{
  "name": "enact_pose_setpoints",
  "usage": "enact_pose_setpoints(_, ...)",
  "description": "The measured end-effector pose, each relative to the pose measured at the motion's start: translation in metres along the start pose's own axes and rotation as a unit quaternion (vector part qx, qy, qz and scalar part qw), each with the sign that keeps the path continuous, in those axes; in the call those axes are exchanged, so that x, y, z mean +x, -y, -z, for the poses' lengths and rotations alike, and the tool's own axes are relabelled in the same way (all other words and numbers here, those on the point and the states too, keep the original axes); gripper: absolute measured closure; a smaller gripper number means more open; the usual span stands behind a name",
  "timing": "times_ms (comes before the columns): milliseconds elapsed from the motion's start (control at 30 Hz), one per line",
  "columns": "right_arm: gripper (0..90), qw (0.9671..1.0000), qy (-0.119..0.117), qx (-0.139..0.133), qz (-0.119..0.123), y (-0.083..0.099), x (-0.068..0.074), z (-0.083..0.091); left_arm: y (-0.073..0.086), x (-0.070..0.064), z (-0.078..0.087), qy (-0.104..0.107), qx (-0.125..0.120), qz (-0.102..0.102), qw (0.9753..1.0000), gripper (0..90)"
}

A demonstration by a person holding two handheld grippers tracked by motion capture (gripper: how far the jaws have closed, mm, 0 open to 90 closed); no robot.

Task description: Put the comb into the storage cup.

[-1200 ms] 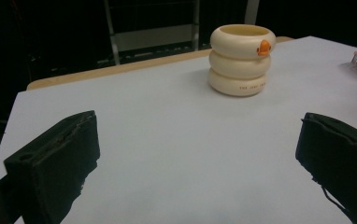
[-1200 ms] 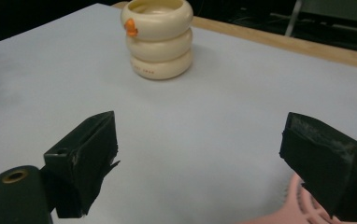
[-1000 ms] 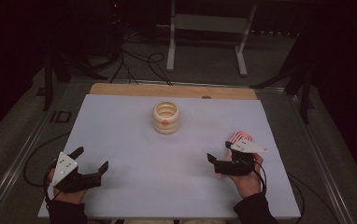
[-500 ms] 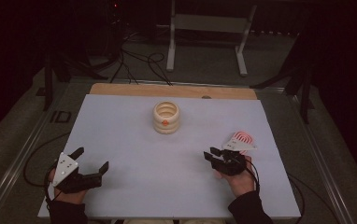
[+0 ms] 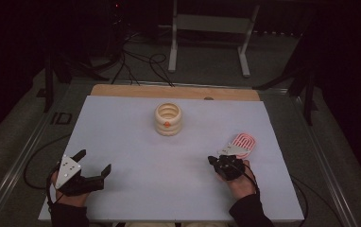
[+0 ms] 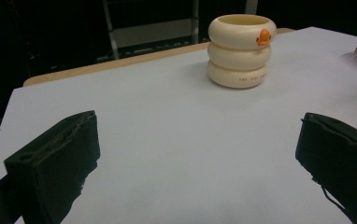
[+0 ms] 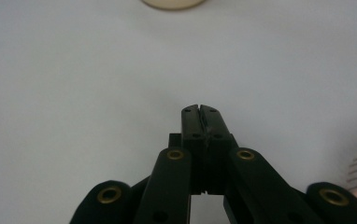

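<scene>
High view, ribbed cream cup (image 5: 168, 119), pink slotted brush (image 5: 243, 144)

floor left of table (image 5: 61, 118): "ID" | cream ringed cup (image 6: 241, 44): small brown print, unreadable

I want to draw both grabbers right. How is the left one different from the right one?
The left hand-held gripper has its jaws spread wide apart, while the right hand-held gripper has its jaws pressed together. The left one sits far from the pink comb; the right one sits right beside it. Both are black, hold nothing, and are held low over the white table.
</scene>
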State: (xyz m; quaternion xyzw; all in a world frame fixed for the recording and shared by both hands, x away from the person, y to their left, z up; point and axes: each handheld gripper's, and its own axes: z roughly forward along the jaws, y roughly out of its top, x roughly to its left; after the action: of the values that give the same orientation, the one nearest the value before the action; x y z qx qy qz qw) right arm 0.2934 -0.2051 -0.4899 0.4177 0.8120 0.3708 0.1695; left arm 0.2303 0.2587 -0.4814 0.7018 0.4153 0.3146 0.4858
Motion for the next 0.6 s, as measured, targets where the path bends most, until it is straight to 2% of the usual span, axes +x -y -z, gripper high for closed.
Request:
enact_pose_setpoints(233, 89.9, 0.9998, 0.002, 0.018, -0.008, 0.010, -0.004, -0.002, 0.000, -0.001, -0.001, 0.000, 0.000, 0.000, 1.0000, 0.7)
enact_pose_setpoints(600, 89.8, 0.9993, -0.005, 0.031, -0.018, 0.031, -0.014, 0.009, 0.000, -0.004, -0.002, 0.002, 0.003, -0.005, 1.0000, 0.9)
